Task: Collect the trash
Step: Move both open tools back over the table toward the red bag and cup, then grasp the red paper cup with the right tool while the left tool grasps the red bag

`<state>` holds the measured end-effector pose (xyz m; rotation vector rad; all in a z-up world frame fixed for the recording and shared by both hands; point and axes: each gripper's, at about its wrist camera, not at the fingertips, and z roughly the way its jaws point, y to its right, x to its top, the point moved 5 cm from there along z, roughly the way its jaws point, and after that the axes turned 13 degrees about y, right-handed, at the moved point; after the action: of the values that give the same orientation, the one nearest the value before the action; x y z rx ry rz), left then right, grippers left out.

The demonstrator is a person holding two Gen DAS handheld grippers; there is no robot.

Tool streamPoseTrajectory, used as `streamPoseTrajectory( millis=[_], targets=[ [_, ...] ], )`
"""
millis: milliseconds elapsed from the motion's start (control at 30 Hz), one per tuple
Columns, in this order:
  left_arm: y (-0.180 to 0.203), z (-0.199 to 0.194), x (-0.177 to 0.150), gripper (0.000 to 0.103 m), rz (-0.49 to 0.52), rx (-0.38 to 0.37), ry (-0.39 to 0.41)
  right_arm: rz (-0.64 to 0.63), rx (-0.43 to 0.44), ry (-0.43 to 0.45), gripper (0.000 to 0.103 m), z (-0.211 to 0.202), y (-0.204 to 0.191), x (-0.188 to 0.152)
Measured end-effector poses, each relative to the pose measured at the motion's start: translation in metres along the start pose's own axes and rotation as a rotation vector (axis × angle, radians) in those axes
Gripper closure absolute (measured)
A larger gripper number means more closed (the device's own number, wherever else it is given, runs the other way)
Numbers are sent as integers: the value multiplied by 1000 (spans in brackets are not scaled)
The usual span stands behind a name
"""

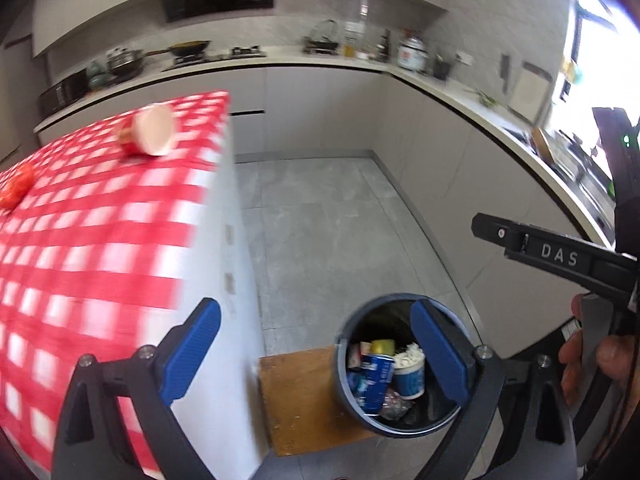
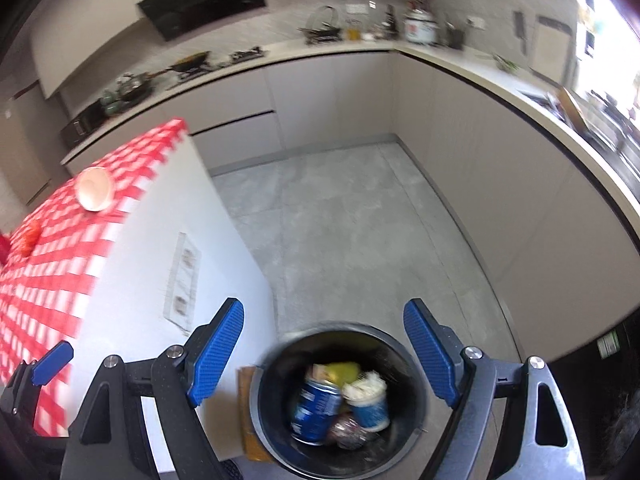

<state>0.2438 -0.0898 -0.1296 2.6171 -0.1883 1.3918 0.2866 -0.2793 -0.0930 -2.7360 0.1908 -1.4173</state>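
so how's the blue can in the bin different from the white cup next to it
The blue can is dark blue metal with print; the white cup is pale with a blue band. The can looks taller and leans; the cup stands nearly upright, stuffed with white tissue. Both lie inside the trash bin.

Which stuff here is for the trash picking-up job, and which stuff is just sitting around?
For the job:
- trash bin with a blue can and white cup inside
- tipped-over cup and red scrap on the checked tablecloth, probably trash
- both open, empty claws: left claw, right claw

Just sitting around:
- wok
- rice cooker
- cutting board
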Motion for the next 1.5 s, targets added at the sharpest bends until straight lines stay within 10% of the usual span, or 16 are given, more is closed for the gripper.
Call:
streamPoseTrajectory(
  millis=[667,867,1133,1500],
  targets=[
    [-268,-53,33,6,-144,305,70,-187,256,15,19,45,-271,48],
    [-326,-42,42,6,-141,322,69,-105,165,35,19,91,-296,85],
    [-390,-27,59,6,-198,369,76,-204,306,12,19,155,-353,118],
    [-402,-5,52,6,-218,403,47,-421,381,-146,19,202,-379,76]
  ],
)
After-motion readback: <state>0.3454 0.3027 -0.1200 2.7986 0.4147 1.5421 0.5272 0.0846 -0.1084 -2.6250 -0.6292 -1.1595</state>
